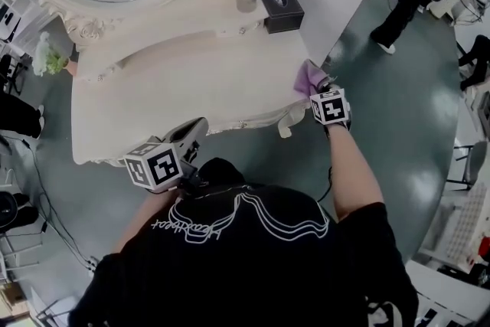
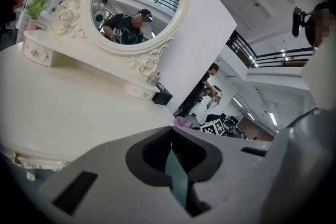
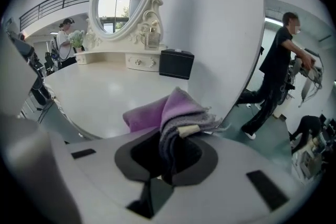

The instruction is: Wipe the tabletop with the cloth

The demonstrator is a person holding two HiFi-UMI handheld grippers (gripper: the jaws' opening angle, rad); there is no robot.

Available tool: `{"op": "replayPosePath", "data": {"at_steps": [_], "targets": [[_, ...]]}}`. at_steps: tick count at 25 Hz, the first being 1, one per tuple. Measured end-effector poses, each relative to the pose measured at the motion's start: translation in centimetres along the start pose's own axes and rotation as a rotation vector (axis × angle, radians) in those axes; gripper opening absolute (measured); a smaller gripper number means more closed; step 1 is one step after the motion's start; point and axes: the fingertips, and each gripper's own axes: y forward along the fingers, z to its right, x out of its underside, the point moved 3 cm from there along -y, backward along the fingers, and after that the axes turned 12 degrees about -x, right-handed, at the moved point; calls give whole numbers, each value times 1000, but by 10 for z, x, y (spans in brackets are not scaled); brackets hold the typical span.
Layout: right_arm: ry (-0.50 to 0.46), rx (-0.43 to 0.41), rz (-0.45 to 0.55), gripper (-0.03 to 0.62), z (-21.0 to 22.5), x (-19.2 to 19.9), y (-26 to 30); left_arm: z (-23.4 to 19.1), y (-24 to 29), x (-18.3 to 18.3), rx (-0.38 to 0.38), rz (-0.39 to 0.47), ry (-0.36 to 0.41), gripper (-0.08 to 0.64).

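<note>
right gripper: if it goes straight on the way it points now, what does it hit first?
Probably the black square tissue box across the white tabletop; the right gripper, shut on the purple cloth, aims about there. Depth unclear.

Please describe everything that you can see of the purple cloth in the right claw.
The purple cloth looks like soft, fuzzy fabric, lilac on its upper folds and greyer where it is bunched, with a small pale tag showing. It is crumpled, not spread flat. The right claw is shut on the bunched end. The free part rests on the white tabletop at its right edge, close to a white wall panel.
</note>
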Motion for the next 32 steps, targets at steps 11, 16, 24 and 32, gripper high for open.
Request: {"op": "replayPosePath", "data": {"at_steps": [11, 16, 24, 32], "targets": [[139, -50, 133, 48, -16, -21, -35, -3, -8, -19, 11, 60, 23, 5], [126, -251, 388, 49, -78, -80, -79, -2, -19, -40, 25, 123, 26, 5], [52, -506, 614, 50, -167, -133, -128, 12, -37, -62, 76, 209, 37, 5], [-24, -648, 612, 49, -219, -137, -143, 19, -52, -62, 97, 228, 94, 5]]}}
